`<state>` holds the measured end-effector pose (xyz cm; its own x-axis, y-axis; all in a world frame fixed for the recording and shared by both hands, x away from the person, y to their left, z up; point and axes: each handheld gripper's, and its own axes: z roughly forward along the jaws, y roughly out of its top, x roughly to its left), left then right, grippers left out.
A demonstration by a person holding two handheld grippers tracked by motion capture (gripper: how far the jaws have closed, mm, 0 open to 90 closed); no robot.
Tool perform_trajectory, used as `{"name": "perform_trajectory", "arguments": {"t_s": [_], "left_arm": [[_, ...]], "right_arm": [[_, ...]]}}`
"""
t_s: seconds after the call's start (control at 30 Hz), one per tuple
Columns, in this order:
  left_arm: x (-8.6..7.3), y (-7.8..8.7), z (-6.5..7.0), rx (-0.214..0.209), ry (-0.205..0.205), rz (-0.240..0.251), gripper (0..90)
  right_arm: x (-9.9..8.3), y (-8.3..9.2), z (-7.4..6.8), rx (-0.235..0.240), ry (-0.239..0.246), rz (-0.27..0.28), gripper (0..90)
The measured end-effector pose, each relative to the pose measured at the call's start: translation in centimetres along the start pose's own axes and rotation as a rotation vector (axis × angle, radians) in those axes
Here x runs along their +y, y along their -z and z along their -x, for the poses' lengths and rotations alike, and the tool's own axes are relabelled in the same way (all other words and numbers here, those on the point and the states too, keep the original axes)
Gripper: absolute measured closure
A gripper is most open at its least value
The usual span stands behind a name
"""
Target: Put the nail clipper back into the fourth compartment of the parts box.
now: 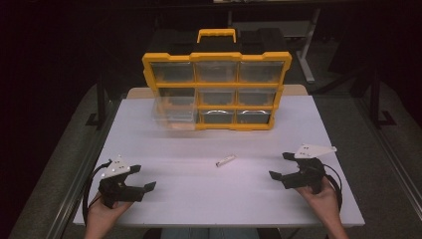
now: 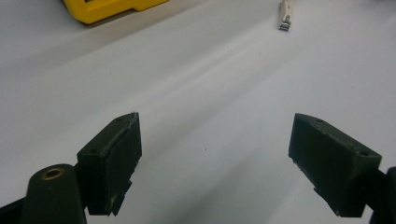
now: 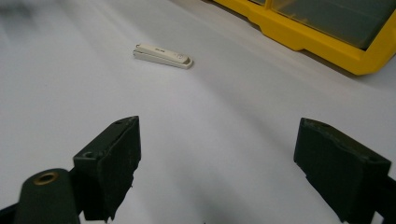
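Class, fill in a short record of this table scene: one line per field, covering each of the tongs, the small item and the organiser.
Left tongs: open, holding nothing, near the table's front left
Right tongs: open, holding nothing, near the front right
Nail clipper: lying flat on the white table, between the two tongs, untouched
Organiser: yellow frame, standing upright at the far side, clear drawers
Drawer: lower left one pulled out

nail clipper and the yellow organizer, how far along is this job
Done: one clear drawer at the lower left of the yellow organizer already juts out. In hand: nothing; the left tongs and right tongs both rest open near the front edge of the table. Left: picking up the nail clipper, which lies untouched between them, probably bound for that drawer.
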<state>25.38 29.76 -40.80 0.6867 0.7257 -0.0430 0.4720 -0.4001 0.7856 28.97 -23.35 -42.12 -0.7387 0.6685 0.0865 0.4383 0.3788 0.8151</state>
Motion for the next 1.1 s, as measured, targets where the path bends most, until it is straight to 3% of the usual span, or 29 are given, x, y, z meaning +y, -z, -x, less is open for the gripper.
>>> {"name": "perform_trajectory", "arguments": {"t_s": [0.33, 0.47, 0.73, 1.1], "left_arm": [[0.0, 0.0, -0.2, 0.003, -0.009, 0.003, 17.2], [-0.1, 0.2, -0.2, 0.006, 0.013, 0.006, 17.2], [0.1, 0.1, -0.3, 0.003, 0.002, 0.001, 17.2], [0.0, 0.0, -0.2, -0.002, 0.01, 0.004, 17.2]], "right_arm": [[1.0, -0.5, 0.2, 0.021, 0.007, -0.037, 13.7], [1.7, -0.4, 0.5, 0.037, 0.003, -0.041, 14.1], [4.0, -0.2, 0.3, 0.032, 0.058, -0.048, 18.6], [7.8, -1.4, 0.7, 0.095, 0.111, -0.091, 55.2]]}}
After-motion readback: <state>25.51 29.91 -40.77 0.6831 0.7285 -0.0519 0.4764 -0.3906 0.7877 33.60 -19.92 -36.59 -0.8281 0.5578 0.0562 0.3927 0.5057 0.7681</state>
